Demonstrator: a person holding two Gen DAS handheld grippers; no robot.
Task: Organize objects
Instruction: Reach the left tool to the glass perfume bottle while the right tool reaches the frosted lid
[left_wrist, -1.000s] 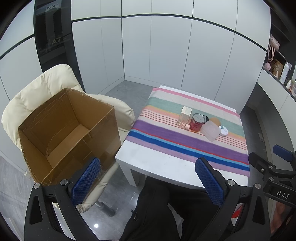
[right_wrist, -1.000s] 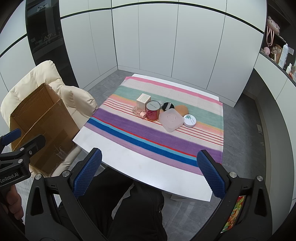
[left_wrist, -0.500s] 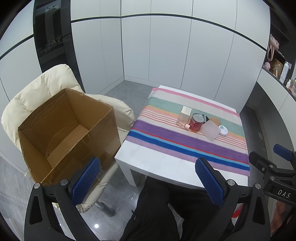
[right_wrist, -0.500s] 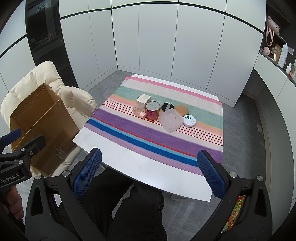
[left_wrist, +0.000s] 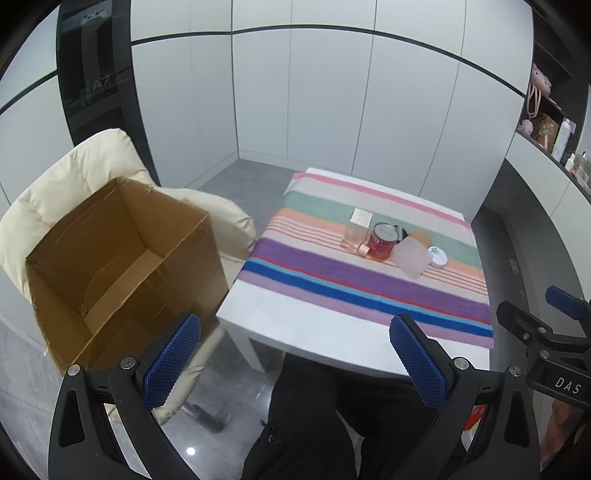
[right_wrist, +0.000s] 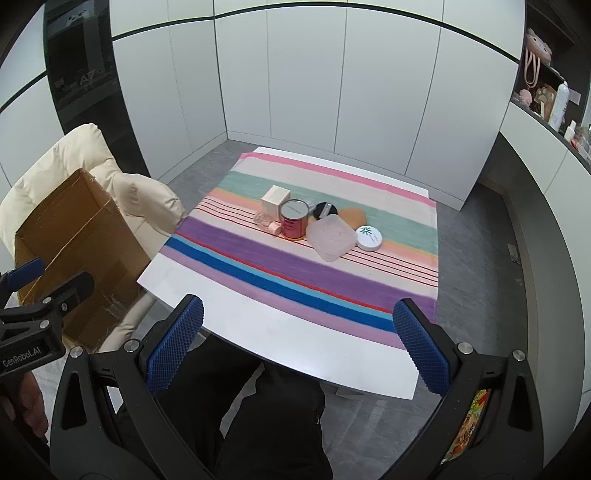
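Both tongs, left (left_wrist: 295, 354) and right (right_wrist: 297, 345), gape wide, empty, over near desk (right_wrist: 258, 321) edge. Toiletries cluster (right_wrist: 314, 221) mid-cloth, straight ahead of right tongs; cardboard box (left_wrist: 122, 266) left, likely destination.

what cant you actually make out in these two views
- Cardboard box inside: hidden by its own wall in the right wrist view.
- Black compact: mostly behind the red tin in the left wrist view.
- Tin lid text: too small.
- Shelf items: small, cut by the edge.
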